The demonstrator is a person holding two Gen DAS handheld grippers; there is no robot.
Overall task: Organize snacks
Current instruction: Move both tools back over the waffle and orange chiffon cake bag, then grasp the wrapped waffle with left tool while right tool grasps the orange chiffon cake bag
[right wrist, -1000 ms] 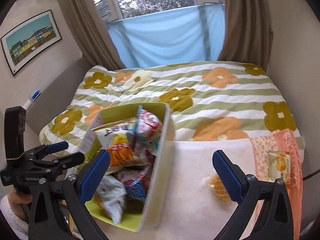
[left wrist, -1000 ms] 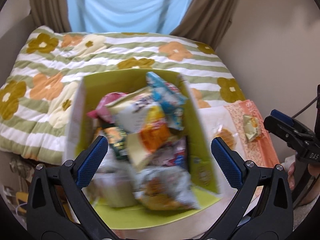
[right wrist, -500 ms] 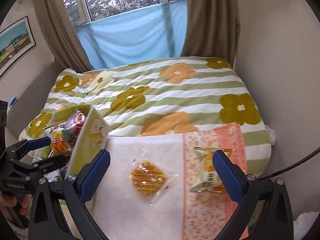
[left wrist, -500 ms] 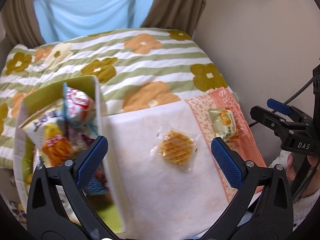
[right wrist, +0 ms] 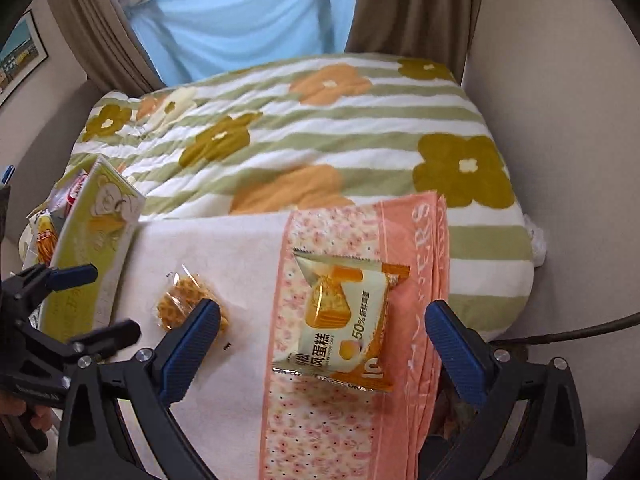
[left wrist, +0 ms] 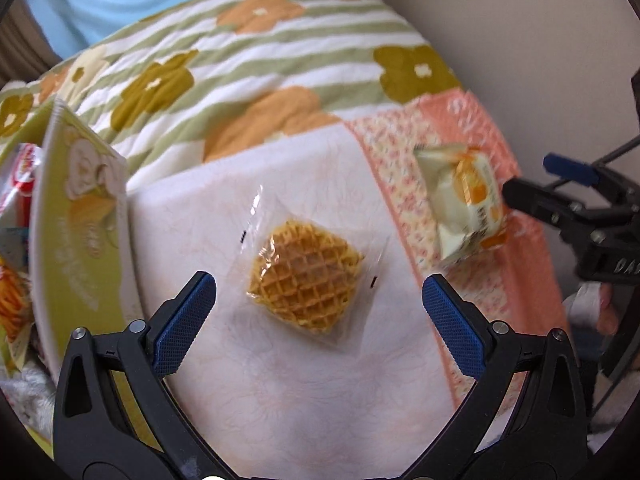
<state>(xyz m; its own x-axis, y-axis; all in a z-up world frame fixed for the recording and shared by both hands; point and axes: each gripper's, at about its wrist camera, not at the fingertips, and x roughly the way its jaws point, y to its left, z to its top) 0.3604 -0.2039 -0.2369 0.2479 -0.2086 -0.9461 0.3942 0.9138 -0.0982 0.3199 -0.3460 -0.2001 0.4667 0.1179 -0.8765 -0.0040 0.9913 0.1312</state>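
So two snacks lie loose on the towel (right wrist: 240, 248), and each gripper is lined up on one, which looks like the reason for the split: one item per hand, no crossing over. Left gripper (left wrist: 319, 292) hangs w/ its jaws spread wide, empty, the waffle (left wrist: 305, 274) in its clear wrapper sitting right btwn the blue pads, on the white part of the towel, not touched yet. Right gripper (right wrist: 323, 322) is likewise released and holding nothing, its pads either side of the cake packet (right wrist: 346, 320), which lies flat on the pink flowered strip of the towel, toward the wall side. Waffle and packet are apart, w/ bare towel btwn them. At the towel's other edge, left of the waffle, stands the green box (left wrist: 80, 216), already stuffed w/ bags of snacks (right wrist: 46, 228), so I'd guess that's where both pieces are meant to end up. Towel itself is spread over the flowered quilt (right wrist: 320, 128), prob. to give a flat patch to pick from. My read: the approach is about done, closing is next, and the thin crinkly wrappers could slip or fold unless the pads come down low around each piece. The waffle is likely brittle, so a soft squeeze.
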